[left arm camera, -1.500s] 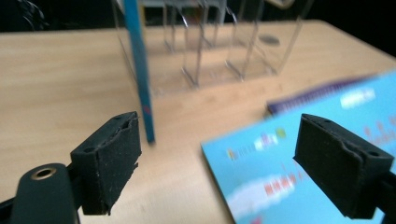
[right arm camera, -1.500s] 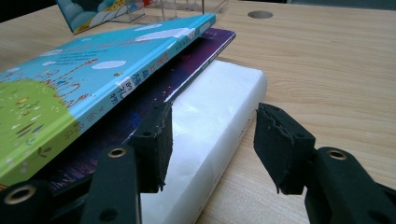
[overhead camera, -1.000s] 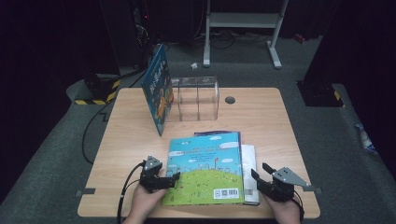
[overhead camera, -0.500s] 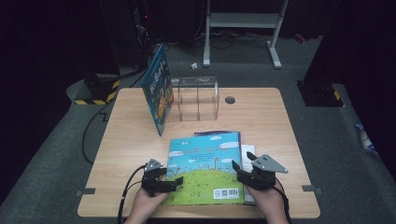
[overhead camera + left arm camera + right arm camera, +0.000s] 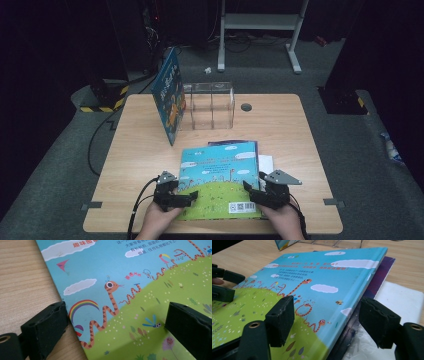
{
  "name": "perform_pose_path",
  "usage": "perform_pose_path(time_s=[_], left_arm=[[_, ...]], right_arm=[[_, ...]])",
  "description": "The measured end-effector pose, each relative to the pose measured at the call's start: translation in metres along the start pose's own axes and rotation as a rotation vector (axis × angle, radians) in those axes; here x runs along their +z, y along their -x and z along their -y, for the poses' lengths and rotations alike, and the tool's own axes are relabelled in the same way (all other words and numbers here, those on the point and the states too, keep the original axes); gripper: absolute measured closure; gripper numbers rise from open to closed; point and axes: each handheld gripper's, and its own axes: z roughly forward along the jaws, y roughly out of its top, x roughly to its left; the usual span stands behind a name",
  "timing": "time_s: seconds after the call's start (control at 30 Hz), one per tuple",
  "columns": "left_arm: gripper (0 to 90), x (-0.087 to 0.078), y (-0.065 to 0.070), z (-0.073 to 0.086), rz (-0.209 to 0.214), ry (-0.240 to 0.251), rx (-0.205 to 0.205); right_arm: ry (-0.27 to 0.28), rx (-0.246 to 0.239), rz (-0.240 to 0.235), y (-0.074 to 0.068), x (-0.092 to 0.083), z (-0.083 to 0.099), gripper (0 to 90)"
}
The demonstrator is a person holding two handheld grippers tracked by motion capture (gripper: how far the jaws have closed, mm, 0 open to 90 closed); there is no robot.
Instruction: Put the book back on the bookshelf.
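A picture book with a blue sky and green hill cover (image 5: 220, 177) lies flat at the table's near middle, on top of a dark purple book (image 5: 252, 145) and a white one (image 5: 266, 164). My left gripper (image 5: 186, 196) stands open across the book's left edge (image 5: 75, 322), one jaw over bare wood and the other over the cover. My right gripper (image 5: 252, 191) is open over the book's right edge (image 5: 352, 307). Its jaws have just been opening, and the edge runs between them untouched. The left gripper's fingers (image 5: 223, 286) appear at the far left of the right gripper view.
A second blue book (image 5: 169, 95) stands upright against a clear plastic divider box (image 5: 209, 105) at the back of the wooden table (image 5: 140, 150). A small dark round hole (image 5: 246, 106) sits right of the box. Dark floor and a white stand's legs (image 5: 260, 22) lie beyond.
My right gripper has slid left from beside the stack to the top book's right edge, with its jaws wider. The left gripper and the books have stayed put.
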Motion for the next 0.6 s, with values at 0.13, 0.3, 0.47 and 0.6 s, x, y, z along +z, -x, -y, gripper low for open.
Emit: perform_pose_path(time_s=[0.13, 0.3, 0.47, 0.6], left_arm=[[4.3, -0.0001, -0.0003, -0.0007, 0.000, -0.007, 0.005], [4.2, 0.0001, -0.0001, -0.0014, 0.000, -0.010, 0.003], [4.2, 0.0005, -0.0003, -0.0016, 0.002, -0.009, 0.006], [4.3, 0.0010, -0.0001, -0.0018, 0.002, -0.007, 0.003]], right_arm=[[-0.010, 0.009, -0.013, -0.0002, -0.0003, 0.0012, 24.1], [-0.014, 0.013, -0.010, -0.0008, -0.0007, 0.0018, 23.6], [-0.017, 0.014, -0.008, -0.0002, -0.0005, 0.0018, 24.0], [-0.018, 0.018, -0.005, -0.0003, -0.0002, 0.0017, 24.0]])
